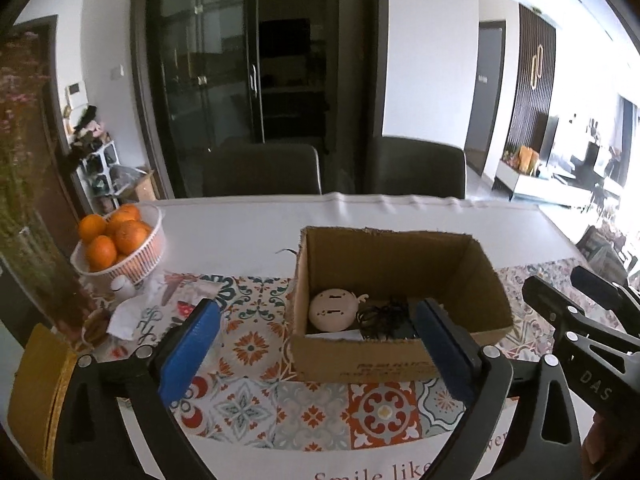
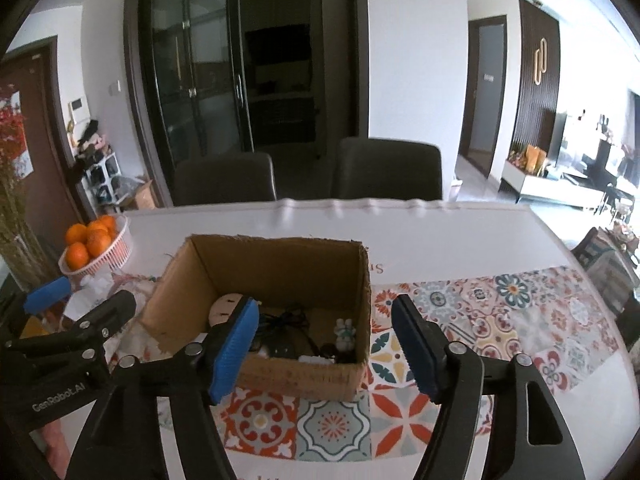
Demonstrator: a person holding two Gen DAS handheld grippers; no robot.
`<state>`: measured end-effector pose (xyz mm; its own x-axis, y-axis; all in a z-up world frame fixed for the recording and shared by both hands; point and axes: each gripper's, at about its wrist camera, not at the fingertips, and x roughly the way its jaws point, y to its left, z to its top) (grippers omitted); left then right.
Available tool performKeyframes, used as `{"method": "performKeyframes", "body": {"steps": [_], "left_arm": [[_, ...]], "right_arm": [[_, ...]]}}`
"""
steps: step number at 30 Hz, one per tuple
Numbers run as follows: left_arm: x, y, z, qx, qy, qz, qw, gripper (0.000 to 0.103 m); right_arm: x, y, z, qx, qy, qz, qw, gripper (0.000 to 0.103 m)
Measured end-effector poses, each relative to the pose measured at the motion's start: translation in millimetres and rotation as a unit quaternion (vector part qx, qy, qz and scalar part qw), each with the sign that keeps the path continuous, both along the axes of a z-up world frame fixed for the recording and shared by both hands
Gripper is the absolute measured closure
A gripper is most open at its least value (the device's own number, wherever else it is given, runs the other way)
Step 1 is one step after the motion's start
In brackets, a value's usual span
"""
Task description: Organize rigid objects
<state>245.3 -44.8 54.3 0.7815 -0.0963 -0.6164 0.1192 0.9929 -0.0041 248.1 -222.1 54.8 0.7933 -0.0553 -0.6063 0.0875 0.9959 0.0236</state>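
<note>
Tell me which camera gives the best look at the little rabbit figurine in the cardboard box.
The right wrist view. There the rabbit figurine stands in plain sight at the near right corner of the cardboard box, beside the black cable. The left wrist view does not show it: the right finger covers that part of the box.

Table (image 1: 240,232) with box (image 1: 360,360), fruit basket (image 1: 132,264).

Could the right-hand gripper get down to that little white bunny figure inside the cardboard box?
Probably yes. The cardboard box is open on top, the right gripper is open and empty just in front of it, and the bunny figure stands by the near right corner. The black cable beside it could snag.
</note>
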Motion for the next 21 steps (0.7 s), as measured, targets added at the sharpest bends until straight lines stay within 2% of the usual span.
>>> {"method": "performKeyframes", "body": {"steps": [4, 10, 21], "left_arm": [[-27.3, 8.9, 11.8, 0.001, -0.021, 0.005, 0.9998, 0.000], [-62.8, 19.5, 23.9, 0.010, -0.054, 0.025, 0.9982, 0.000], [-117.4, 29.2, 23.2, 0.011, -0.073, 0.034, 0.9967, 0.000]], "right_arm": [[-28.5, 6.8, 13.0, -0.009, -0.025, -0.008, 1.000, 0.026], [-63.1, 15.0, 24.5, -0.014, -0.049, -0.008, 0.999, 0.023], [-115.3, 17.8, 28.7, -0.008, -0.071, -0.014, 0.997, 0.022]]}}
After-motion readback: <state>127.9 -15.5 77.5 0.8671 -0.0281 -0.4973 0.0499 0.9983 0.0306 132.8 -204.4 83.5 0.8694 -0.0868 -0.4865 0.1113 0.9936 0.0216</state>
